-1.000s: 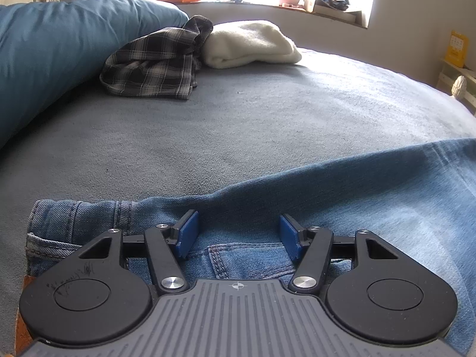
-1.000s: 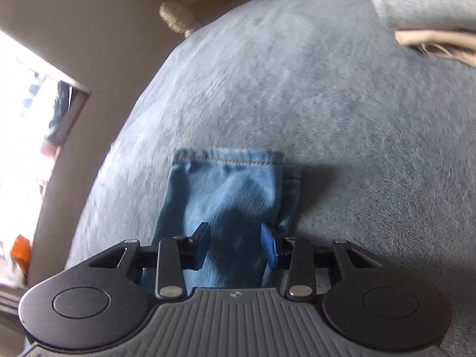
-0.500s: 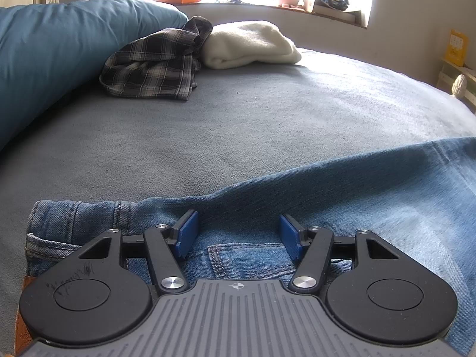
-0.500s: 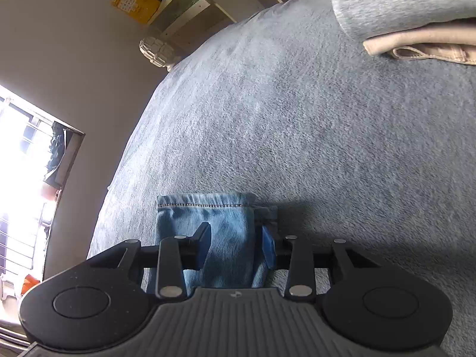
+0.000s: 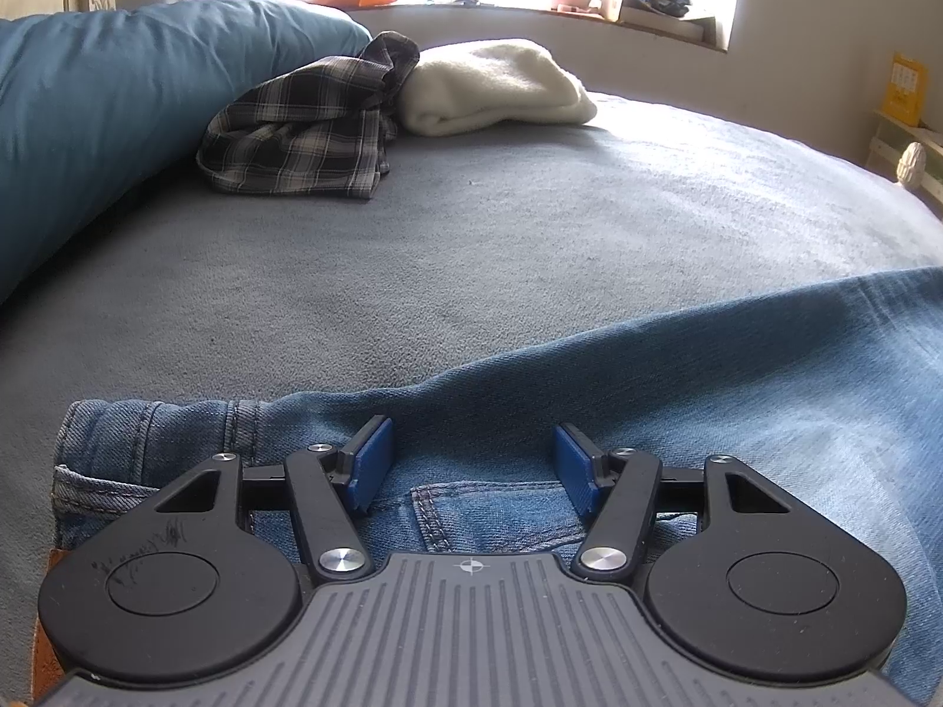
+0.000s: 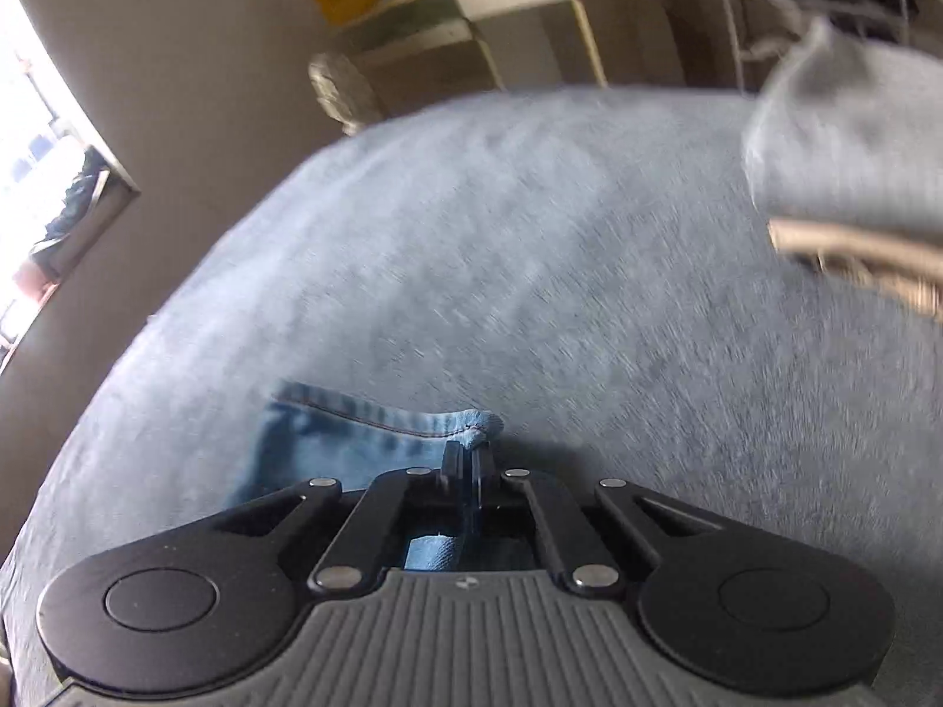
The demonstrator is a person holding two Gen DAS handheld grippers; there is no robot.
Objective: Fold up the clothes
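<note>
Right gripper jaws pinched on jeans hem, seemingly lifting; left gripper jaws wide, empty, over waistband. Next: carry hem toward waistband.

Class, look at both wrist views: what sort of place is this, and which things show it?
Most likely a bedroom at home: a wide grey bed cover, a blue pillow or duvet by a headboard, and jeans and a plaid shirt lying on it.

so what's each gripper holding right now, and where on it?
Right gripper is shut on the jeans, pinching the hem corner of the leg cuff. Left gripper is open over the waist end, holding nothing.
</note>
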